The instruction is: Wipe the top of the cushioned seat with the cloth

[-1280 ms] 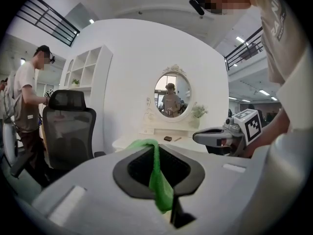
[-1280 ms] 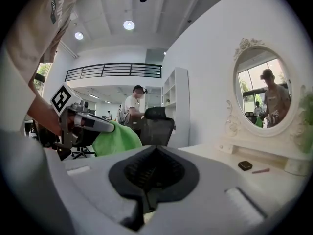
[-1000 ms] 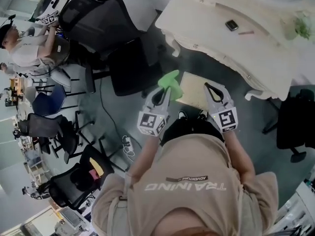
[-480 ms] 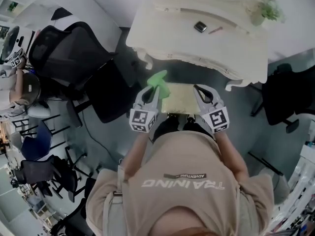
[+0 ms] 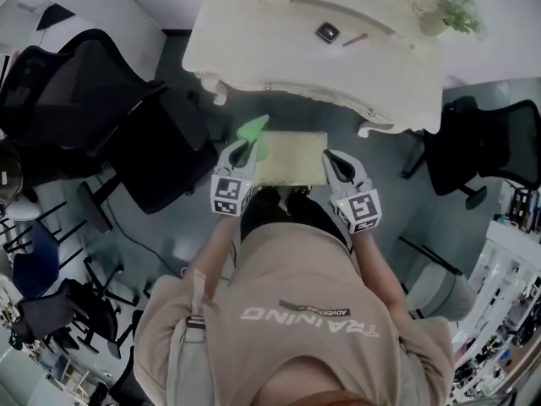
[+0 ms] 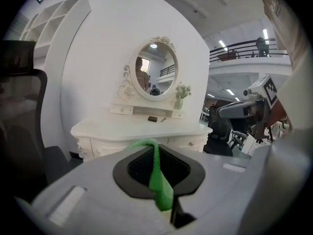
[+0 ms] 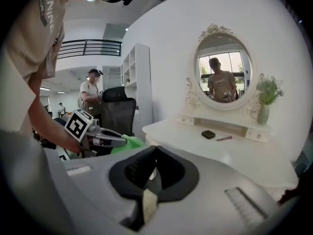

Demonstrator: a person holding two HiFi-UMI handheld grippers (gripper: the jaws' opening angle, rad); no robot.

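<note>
Green cloth (image 6: 159, 186) clamped in left gripper (image 5: 240, 148) jaws, at the far-left corner of the cushioned seat (image 5: 292, 161); contact with the seat unclear. Right gripper (image 5: 331, 158) jaws pressed together, empty, at the seat's right edge. White dressing table (image 5: 279, 53) just beyond.

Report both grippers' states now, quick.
Left gripper: closed on the green cloth.
Right gripper: closed, nothing between its jaws.
</note>
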